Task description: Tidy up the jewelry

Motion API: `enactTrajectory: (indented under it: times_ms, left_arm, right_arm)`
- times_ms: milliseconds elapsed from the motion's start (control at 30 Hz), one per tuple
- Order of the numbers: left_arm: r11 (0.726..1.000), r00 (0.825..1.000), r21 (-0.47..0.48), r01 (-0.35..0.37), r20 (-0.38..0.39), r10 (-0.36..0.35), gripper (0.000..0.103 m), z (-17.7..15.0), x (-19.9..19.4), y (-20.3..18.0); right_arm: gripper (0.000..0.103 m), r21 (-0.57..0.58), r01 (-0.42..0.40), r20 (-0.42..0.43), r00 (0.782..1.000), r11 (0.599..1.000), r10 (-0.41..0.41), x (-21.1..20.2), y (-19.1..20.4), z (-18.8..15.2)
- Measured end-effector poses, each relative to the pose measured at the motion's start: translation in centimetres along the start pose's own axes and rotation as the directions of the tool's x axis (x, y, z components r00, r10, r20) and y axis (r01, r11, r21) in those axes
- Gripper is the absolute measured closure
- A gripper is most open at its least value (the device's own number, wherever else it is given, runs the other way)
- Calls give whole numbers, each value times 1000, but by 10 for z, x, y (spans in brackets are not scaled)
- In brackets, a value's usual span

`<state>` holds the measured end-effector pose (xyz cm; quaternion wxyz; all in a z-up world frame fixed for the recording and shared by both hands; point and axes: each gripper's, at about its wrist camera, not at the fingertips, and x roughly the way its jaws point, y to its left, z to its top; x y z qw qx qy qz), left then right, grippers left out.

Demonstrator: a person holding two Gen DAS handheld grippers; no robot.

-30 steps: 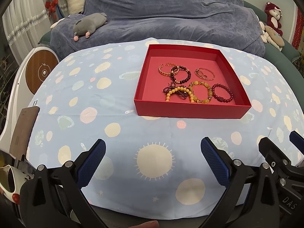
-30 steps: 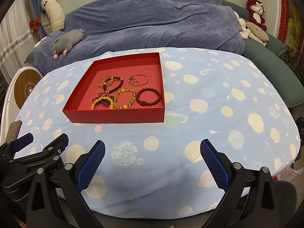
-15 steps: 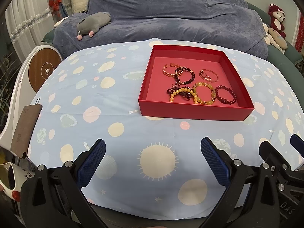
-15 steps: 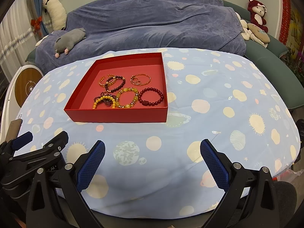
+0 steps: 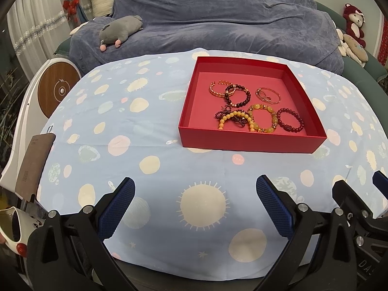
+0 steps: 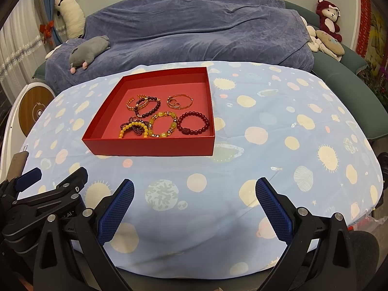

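A red open box [image 5: 249,143] [image 6: 150,148] sits on the blue patterned cloth. Inside lie several bracelets: a dark red bead one [image 5: 290,120] [image 6: 193,123], a yellow bead one [image 5: 263,118] [image 6: 163,124], a thin gold bangle with rings [image 5: 268,95] [image 6: 180,101], a dark bead one [image 5: 237,95] [image 6: 147,106] and a tangled yellow and purple pair [image 5: 232,118] [image 6: 134,128]. My left gripper [image 5: 195,206] is open and empty, near the table's front edge. My right gripper [image 6: 194,206] is open and empty, right of it.
The round table [image 5: 101,131] carries a blue cloth with suns and planets. Behind it is a sofa under a blue cover [image 5: 218,24] with a grey plush toy [image 5: 121,30]. A white round device [image 5: 58,89] stands at left. Red plush toys [image 6: 327,17] sit at right.
Both grippers have pulled back and tilted slightly; the box sits a little lower and further right in the left view. Both grippers stay open.
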<state>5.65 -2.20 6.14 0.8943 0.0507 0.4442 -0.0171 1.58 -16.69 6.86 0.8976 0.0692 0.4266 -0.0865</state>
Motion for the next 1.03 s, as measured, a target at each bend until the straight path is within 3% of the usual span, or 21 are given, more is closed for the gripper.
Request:
enactTrajectory:
  times_ms: [1033]
  left_arm:
    - [1000,1000,10,4,12,-4,8,1,-4,-3]
  right_arm:
    - [6,4,6,5,1000,1000,-6,-2,-2,-1]
